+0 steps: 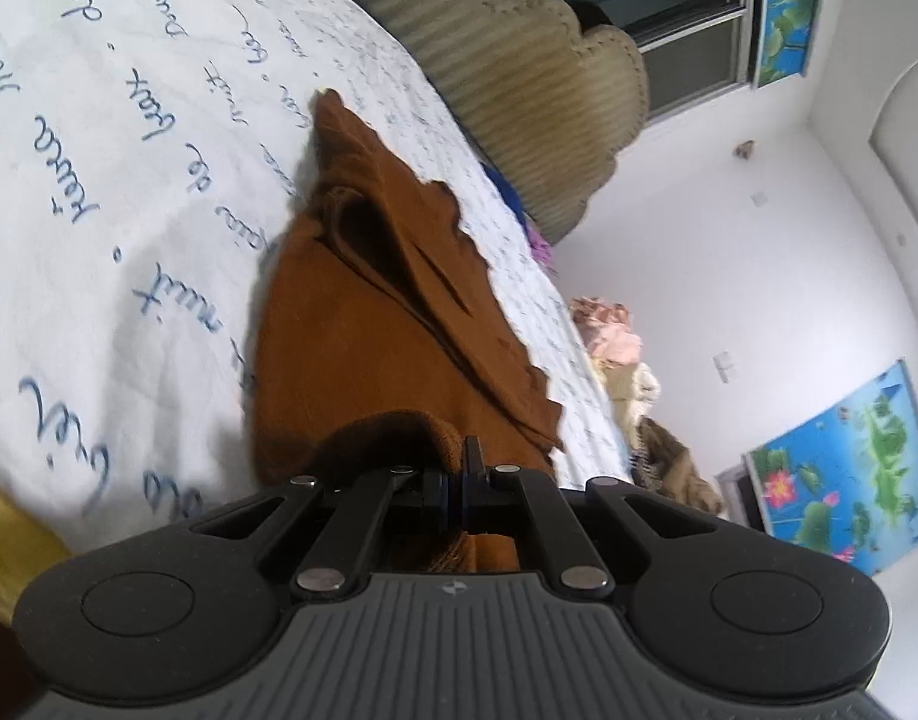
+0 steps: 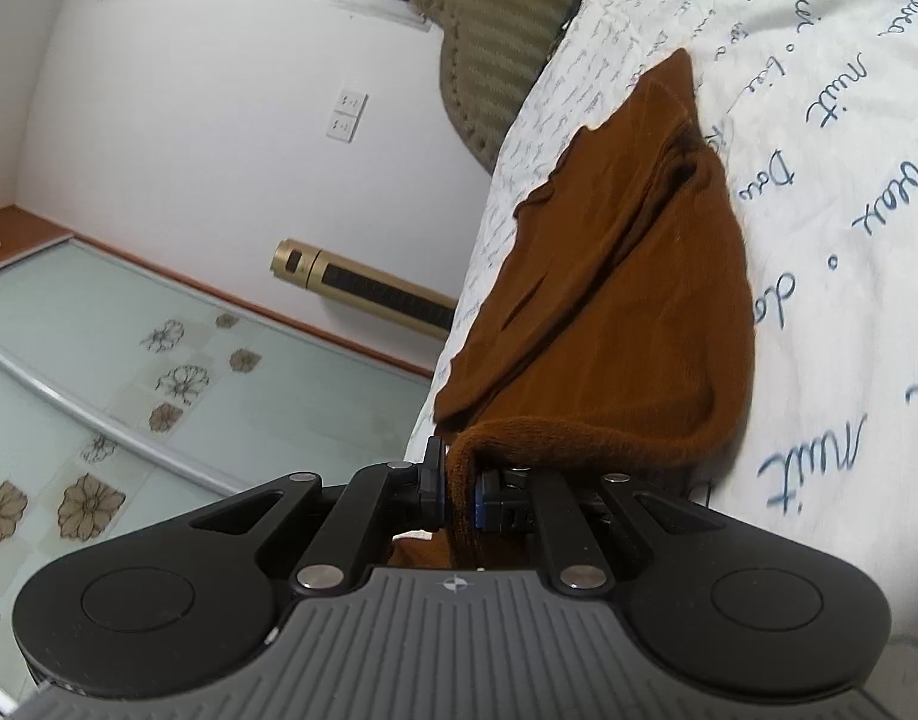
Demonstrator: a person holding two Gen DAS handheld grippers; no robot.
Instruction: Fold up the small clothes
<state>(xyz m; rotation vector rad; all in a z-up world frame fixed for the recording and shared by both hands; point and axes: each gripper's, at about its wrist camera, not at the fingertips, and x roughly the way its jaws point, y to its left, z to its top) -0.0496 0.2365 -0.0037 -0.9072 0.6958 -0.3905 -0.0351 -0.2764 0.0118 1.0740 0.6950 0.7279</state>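
A small brown garment [image 1: 363, 324] lies on a white bedsheet [image 1: 99, 192] printed with blue handwriting. My left gripper [image 1: 456, 480] is shut on the near edge of the garment, which curls up over the jaws. In the right wrist view the same brown garment [image 2: 627, 288] stretches away across the sheet [image 2: 831, 150]. My right gripper [image 2: 459, 492] is shut on its near hem, with a fold of cloth pinched between the black and blue pads. The garment's far part is folded over itself with a scalloped edge.
A beige ribbed headboard [image 1: 519, 78] stands at the bed's far end, also in the right wrist view [image 2: 489, 30]. A pile of clothes [image 1: 627, 360] lies beside the bed. A gold tower fan [image 2: 363, 288] and a glass wardrobe door [image 2: 129, 360] stand by the wall.
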